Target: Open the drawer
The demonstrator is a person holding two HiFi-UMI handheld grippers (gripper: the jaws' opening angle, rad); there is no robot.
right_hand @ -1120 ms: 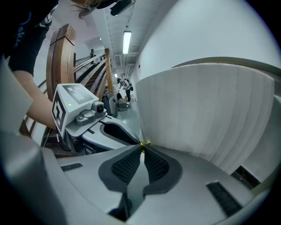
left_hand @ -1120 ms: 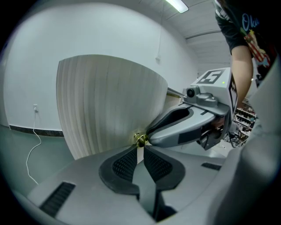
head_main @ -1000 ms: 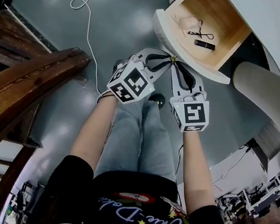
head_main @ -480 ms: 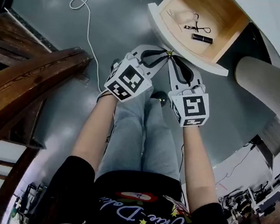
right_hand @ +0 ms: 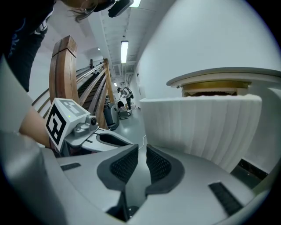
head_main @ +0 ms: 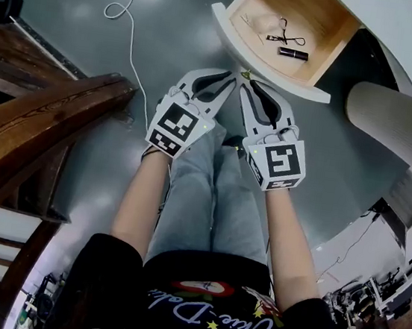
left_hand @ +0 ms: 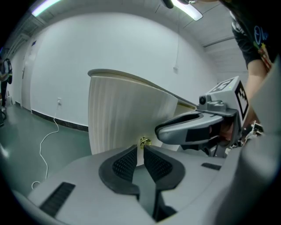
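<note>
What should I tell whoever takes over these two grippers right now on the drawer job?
Left gripper: fingers nearly together, apparently pinching the gold knob at their tips.
Right gripper: fingers slightly apart, nothing between them, close beside the left one.
Drawer: pulled well out, its inside in plain view.
Done: the drawer is open.
Left: probably just let go of the knob and back both grippers away.

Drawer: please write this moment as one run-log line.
drawer: open | left gripper: pinching gold knob | right gripper: empty
</note>
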